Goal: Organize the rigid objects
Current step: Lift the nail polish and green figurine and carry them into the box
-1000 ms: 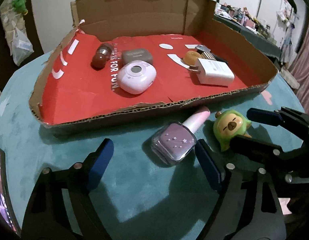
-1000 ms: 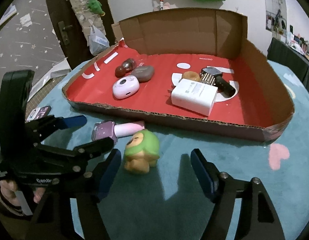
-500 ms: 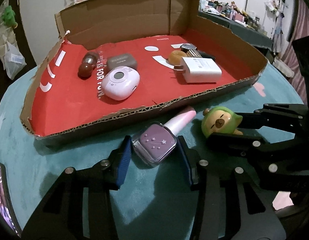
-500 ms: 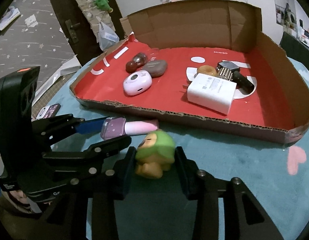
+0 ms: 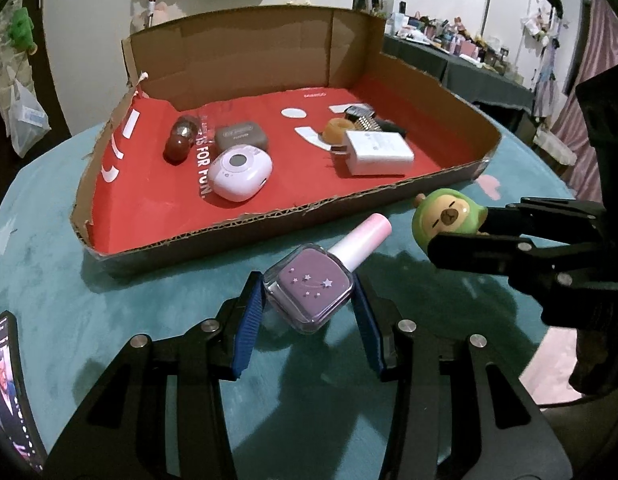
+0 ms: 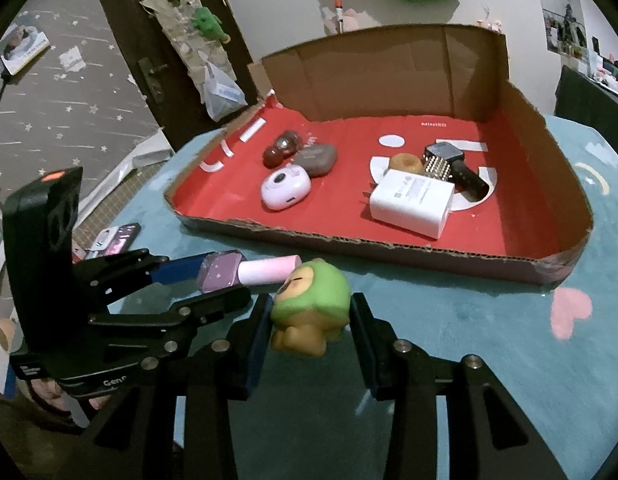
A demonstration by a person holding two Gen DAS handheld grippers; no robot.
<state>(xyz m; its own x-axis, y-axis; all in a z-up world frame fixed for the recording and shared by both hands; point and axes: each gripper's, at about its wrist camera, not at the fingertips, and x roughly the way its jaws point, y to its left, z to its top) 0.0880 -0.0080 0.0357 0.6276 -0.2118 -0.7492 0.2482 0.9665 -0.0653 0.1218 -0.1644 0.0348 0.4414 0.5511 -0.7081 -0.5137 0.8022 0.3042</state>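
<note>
The nail polish bottle (image 5: 309,290) sits low in the frame's centre, clamped at its purple body by the left gripper (image 5: 309,308); its long axis runs toward the upper right, pink cap leading; at right the green capybara toy (image 5: 445,216) is pinched in the right gripper (image 6: 309,320), facing upper left; beyond both, the cardboard tray (image 5: 269,220) fills the upper middle on the teal table (image 5: 69,272).

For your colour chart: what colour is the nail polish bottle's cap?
Pale pink cap; left wrist view.
</note>
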